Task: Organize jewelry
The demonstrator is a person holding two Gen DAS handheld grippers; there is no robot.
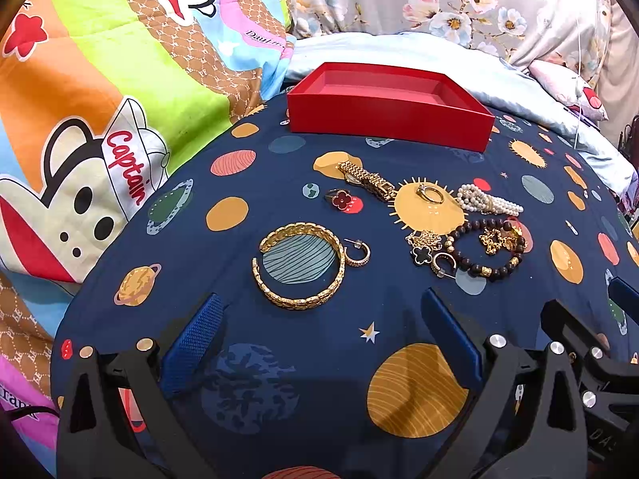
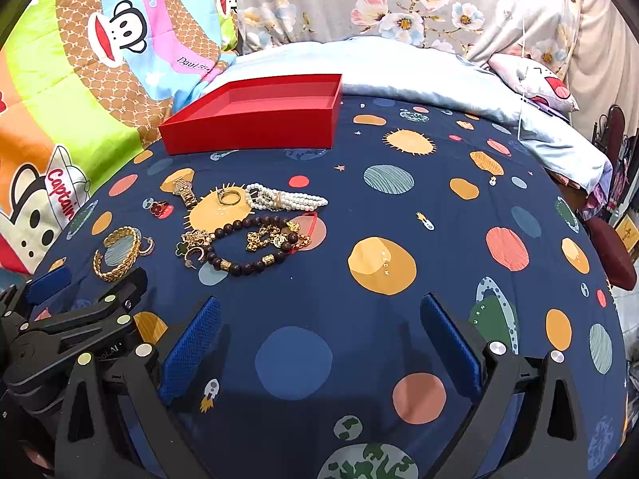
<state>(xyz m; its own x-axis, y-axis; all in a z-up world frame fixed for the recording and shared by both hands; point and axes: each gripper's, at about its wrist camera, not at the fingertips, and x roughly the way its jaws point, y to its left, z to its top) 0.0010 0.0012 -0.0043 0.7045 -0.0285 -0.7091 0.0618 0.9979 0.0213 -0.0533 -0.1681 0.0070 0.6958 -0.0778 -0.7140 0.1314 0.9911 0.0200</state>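
An open, empty red box (image 1: 389,119) (image 2: 255,121) sits at the far side of a navy planet-print sheet (image 1: 279,379). In front of it lies jewelry: a gold cuff bangle (image 1: 299,265) (image 2: 116,253), a hoop earring (image 1: 357,253), a red clover ring (image 1: 342,198), a gold watch (image 1: 365,179), a gold ring (image 1: 430,193), a pearl bracelet (image 1: 489,199) (image 2: 285,198), a dark bead bracelet (image 1: 485,249) (image 2: 255,249) and gold chains (image 1: 425,243). My left gripper (image 1: 319,331) is open, just short of the bangle. My right gripper (image 2: 319,333) is open over bare sheet, right of the pile.
A colourful monkey-print quilt (image 1: 100,99) lies to the left. A pale blue blanket (image 2: 399,72) and floral bedding (image 2: 399,4) lie behind the box. Dark furniture (image 2: 615,247) stands at the right edge of the bed.
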